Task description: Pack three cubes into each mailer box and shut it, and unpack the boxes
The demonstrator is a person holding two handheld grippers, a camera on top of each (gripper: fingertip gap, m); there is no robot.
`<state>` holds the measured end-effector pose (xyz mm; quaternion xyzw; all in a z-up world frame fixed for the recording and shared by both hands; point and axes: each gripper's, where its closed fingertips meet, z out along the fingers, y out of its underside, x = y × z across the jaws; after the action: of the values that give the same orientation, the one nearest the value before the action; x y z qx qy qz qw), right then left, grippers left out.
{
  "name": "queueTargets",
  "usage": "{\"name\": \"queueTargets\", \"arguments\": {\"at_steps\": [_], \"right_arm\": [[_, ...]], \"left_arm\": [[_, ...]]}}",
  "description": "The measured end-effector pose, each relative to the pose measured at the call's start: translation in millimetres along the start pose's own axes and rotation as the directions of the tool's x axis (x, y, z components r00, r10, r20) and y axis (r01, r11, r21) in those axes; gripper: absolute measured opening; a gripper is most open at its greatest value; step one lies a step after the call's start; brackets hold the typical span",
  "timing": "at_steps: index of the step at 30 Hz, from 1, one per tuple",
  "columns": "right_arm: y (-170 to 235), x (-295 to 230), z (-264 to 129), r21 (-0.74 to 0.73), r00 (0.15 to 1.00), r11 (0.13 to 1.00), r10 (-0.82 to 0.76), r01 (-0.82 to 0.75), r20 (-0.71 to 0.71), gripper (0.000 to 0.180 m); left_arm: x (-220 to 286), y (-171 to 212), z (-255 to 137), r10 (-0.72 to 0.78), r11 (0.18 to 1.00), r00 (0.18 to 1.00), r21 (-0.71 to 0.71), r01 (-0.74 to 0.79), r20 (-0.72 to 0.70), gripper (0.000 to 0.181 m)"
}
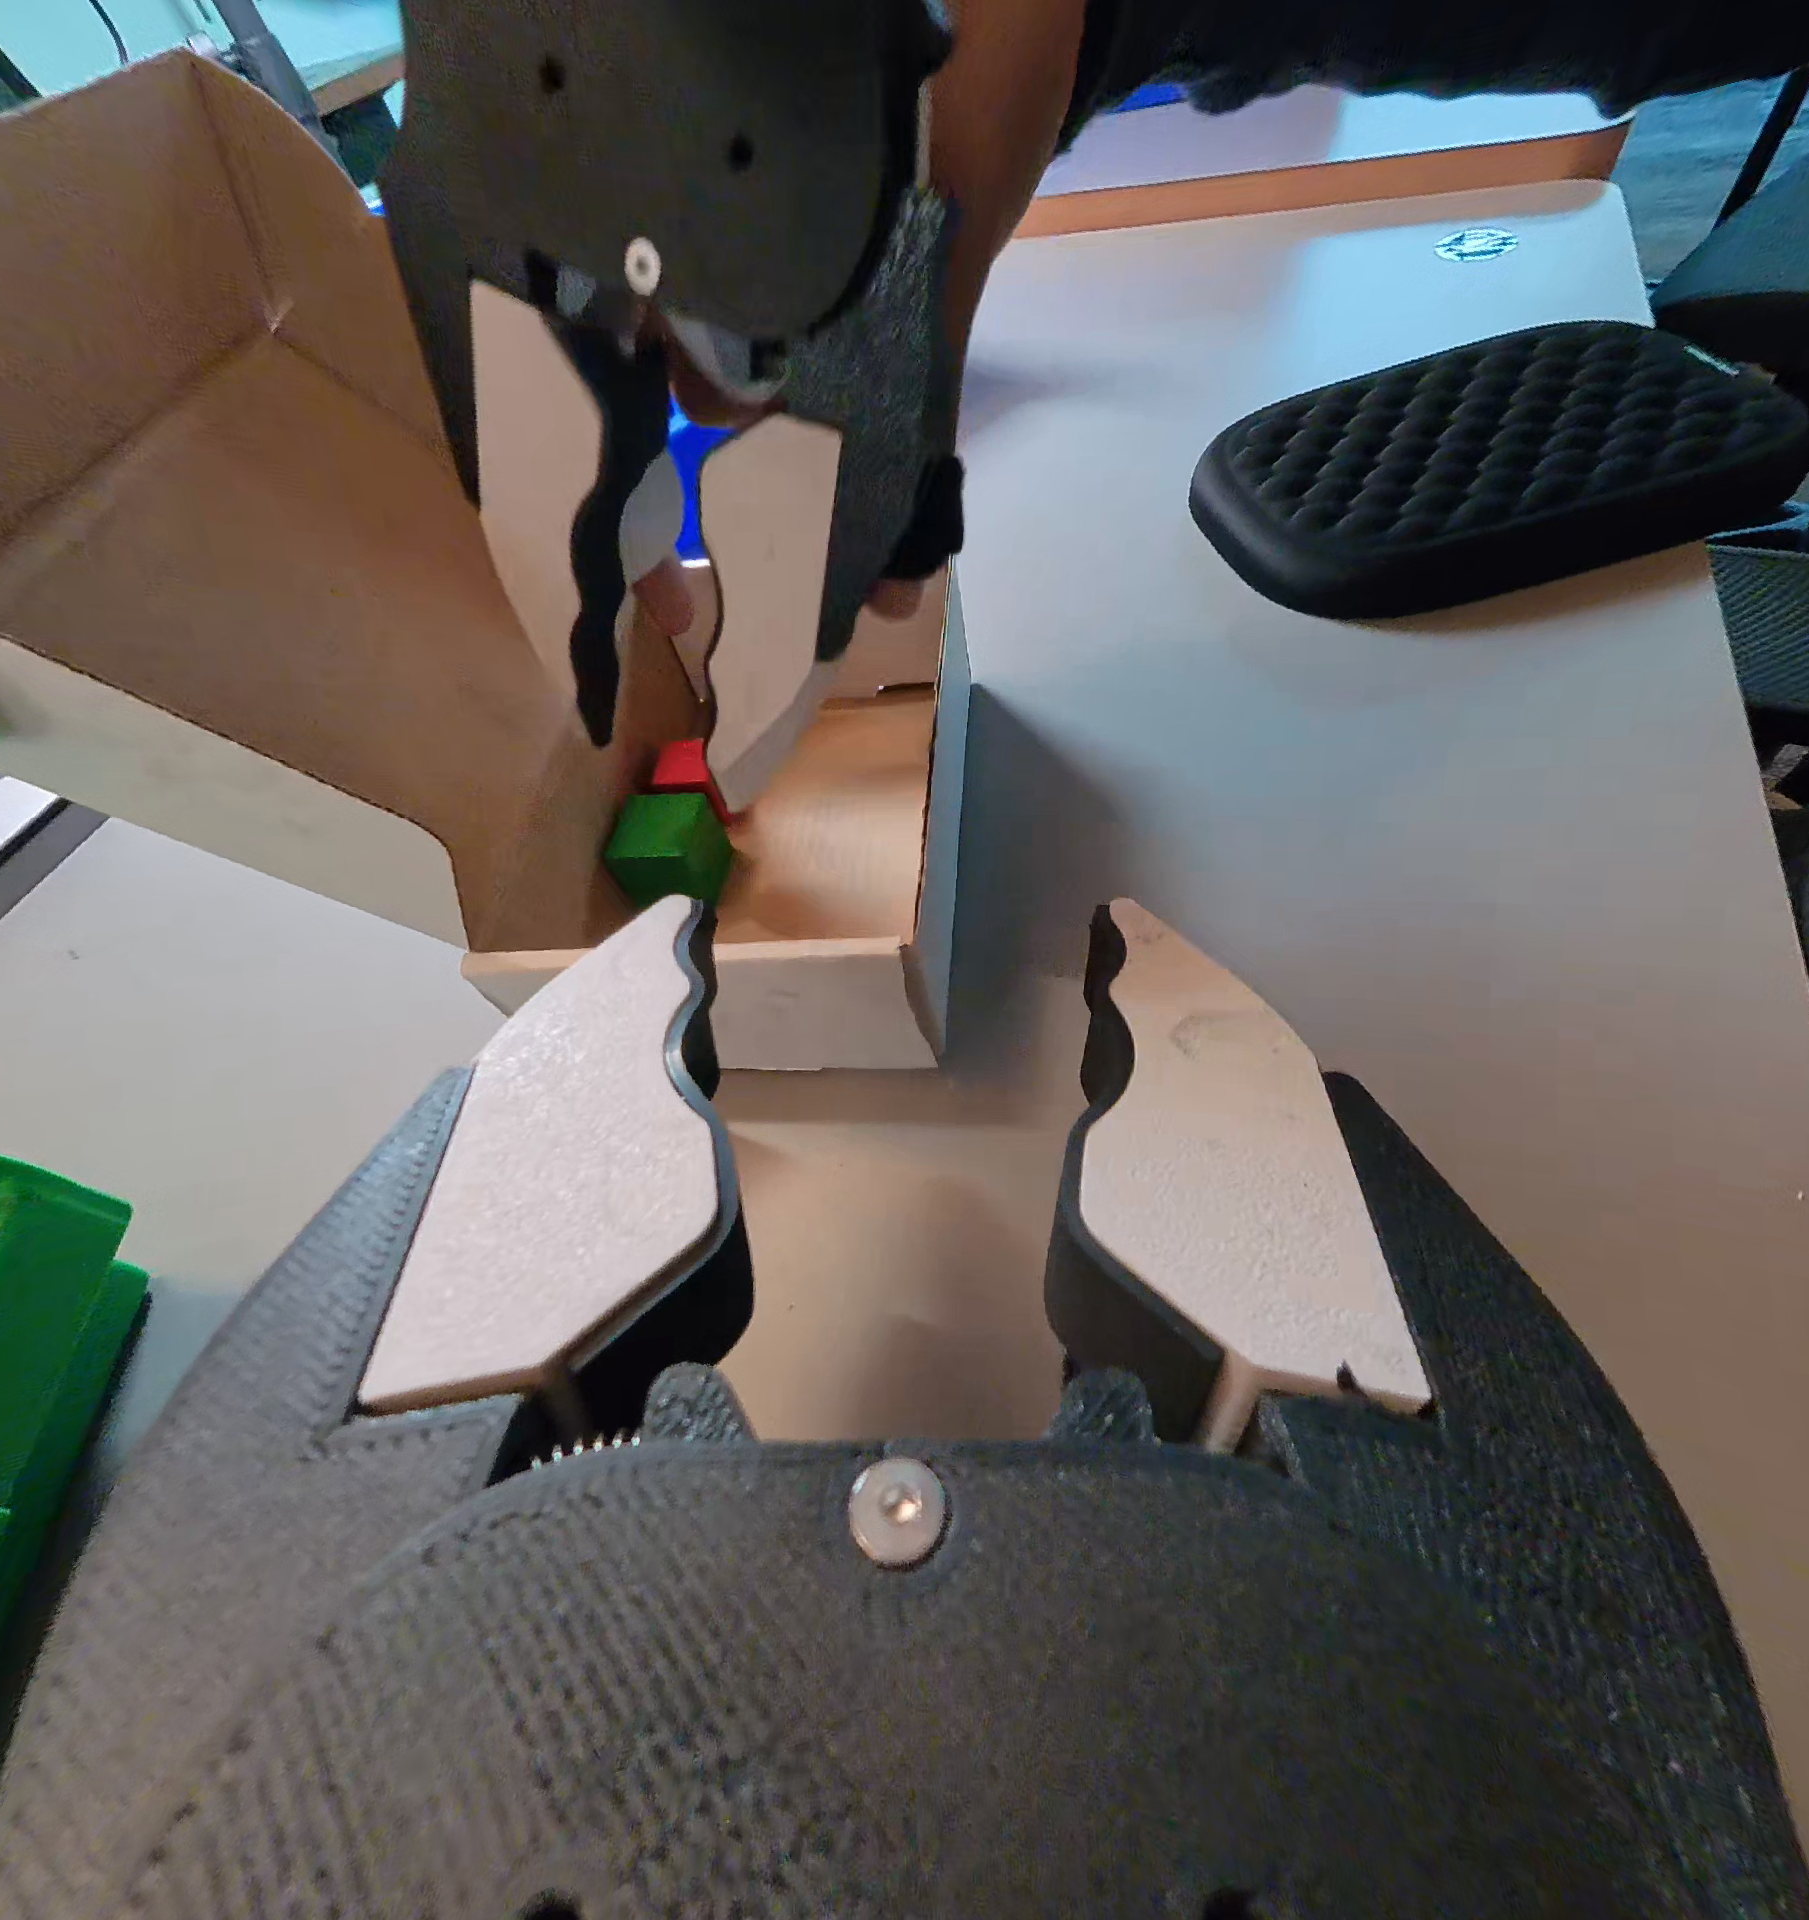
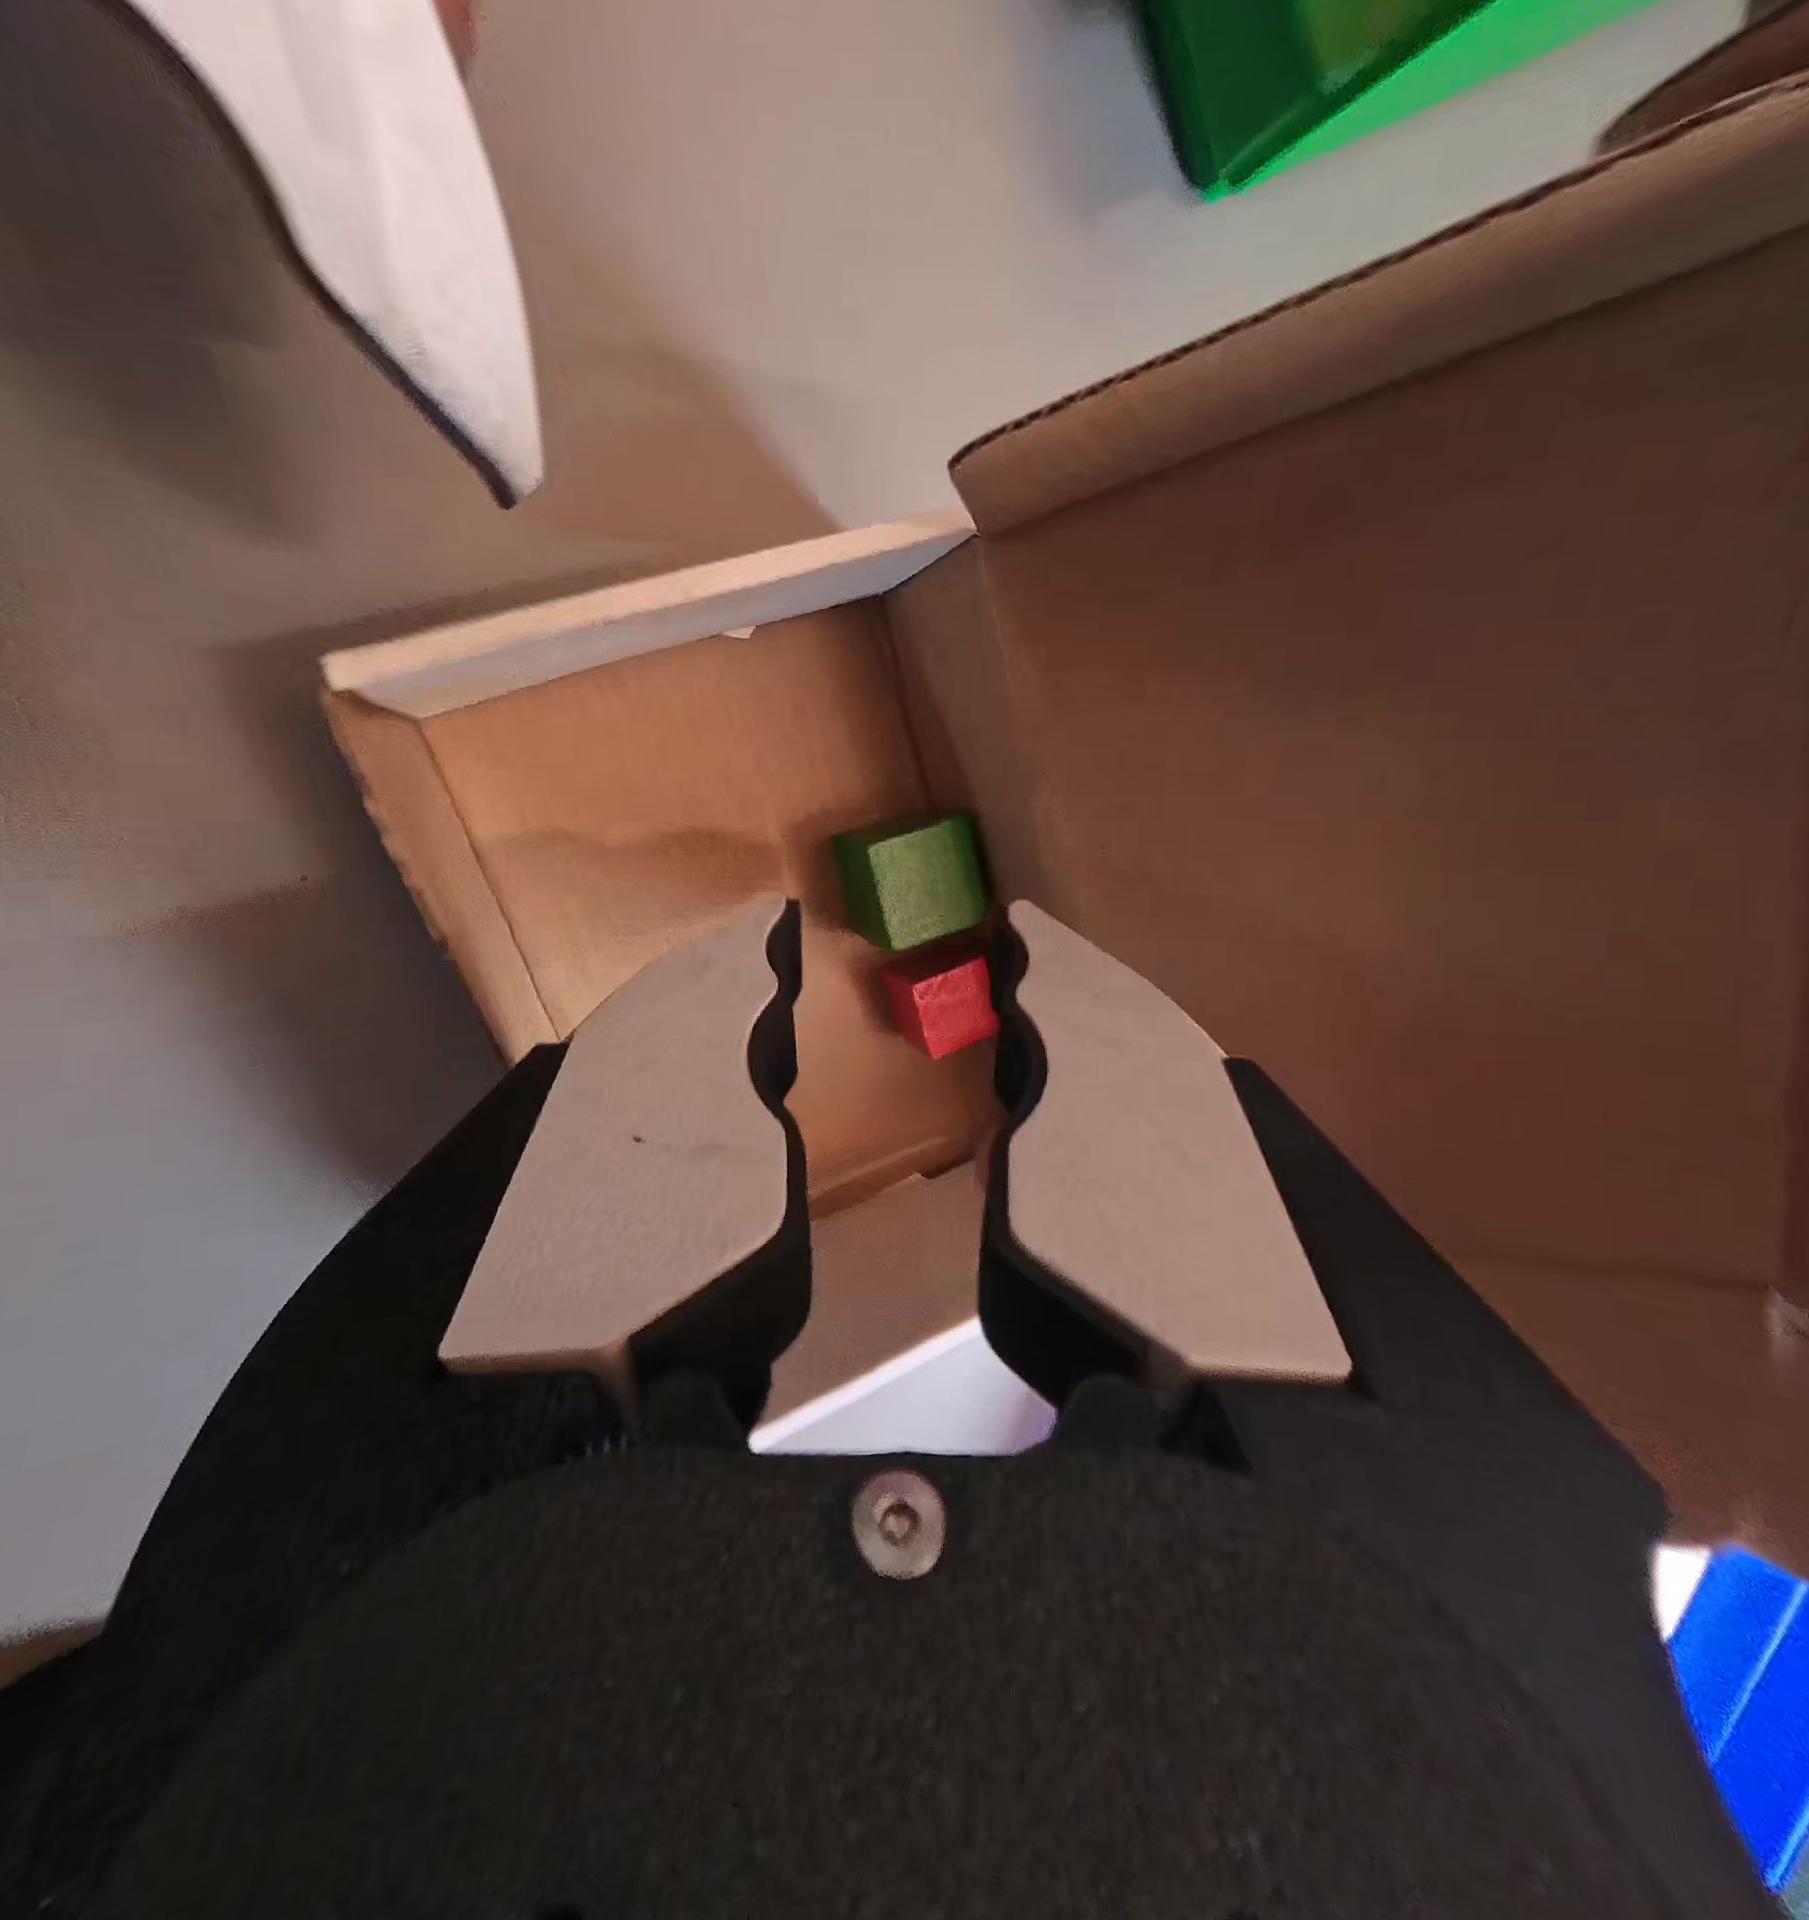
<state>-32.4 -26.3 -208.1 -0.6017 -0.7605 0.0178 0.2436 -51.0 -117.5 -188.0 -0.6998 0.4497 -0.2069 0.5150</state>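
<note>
An open cardboard mailer box point(image 1: 827, 997) sits on the table with its lid point(image 1: 152, 395) raised at the left. Inside lie a green cube point(image 1: 668, 847) and a red cube point(image 1: 684, 767), side by side against the lid-side wall. My right gripper point(image 1: 661, 748) reaches down into the box from the far side, open, its tips just above the red cube. In the right wrist view the right gripper point(image 2: 895, 925) is open with the red cube point(image 2: 939, 1003) between its tips and the green cube point(image 2: 912, 880) just beyond. My left gripper point(image 1: 900, 920) is open and empty at the box's near wall.
A black padded wrist rest point(image 1: 1502, 468) lies on the table point(image 1: 1347, 935) at the right. A green bin point(image 1: 17, 1351) stands at the near left; it also shows in the right wrist view point(image 2: 1295, 83). A blue object point(image 2: 1773, 1704) sits beside the box.
</note>
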Motion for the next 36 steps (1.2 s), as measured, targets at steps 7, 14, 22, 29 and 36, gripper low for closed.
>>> {"name": "queueTargets", "arguments": {"at_steps": [7, 14, 22, 29, 36], "right_arm": [[10.1, -5.5, 31.3, -0.129, 0.998, 0.990, -0.054, 0.055, 0.014, 0.035], [5.5, -19.5, 22.8, -0.104, 0.992, 0.987, -0.121, 0.123, 0.021, 0.018], [9.8, -5.2, 6.9, -0.061, 0.989, 0.994, -0.089, 0.096, 0.117, 0.042], [8.8, -20.2, 29.7, -0.079, 0.969, 0.980, -0.164, 0.181, 0.183, 0.033], [-1.9, -22.5, 1.0, 0.027, 0.968, 0.989, -0.145, 0.143, 0.206, 0.028]], "left_arm": [[2.9, 5.0, 2.6, 0.014, 1.000, 1.000, -0.024, -0.014, -0.010, 0.068], [3.8, 6.8, 3.6, 0.005, 1.000, 1.000, -0.031, -0.006, -0.019, 0.068], [4.2, 7.1, 3.8, 0.015, 0.999, 1.000, -0.036, -0.016, -0.015, 0.068], [3.3, 5.4, 1.3, 0.021, 0.999, 1.000, -0.030, -0.022, -0.011, 0.068], [1.4, 4.8, -0.6, 0.001, 1.000, 1.000, -0.024, -0.001, -0.016, 0.068]]}}
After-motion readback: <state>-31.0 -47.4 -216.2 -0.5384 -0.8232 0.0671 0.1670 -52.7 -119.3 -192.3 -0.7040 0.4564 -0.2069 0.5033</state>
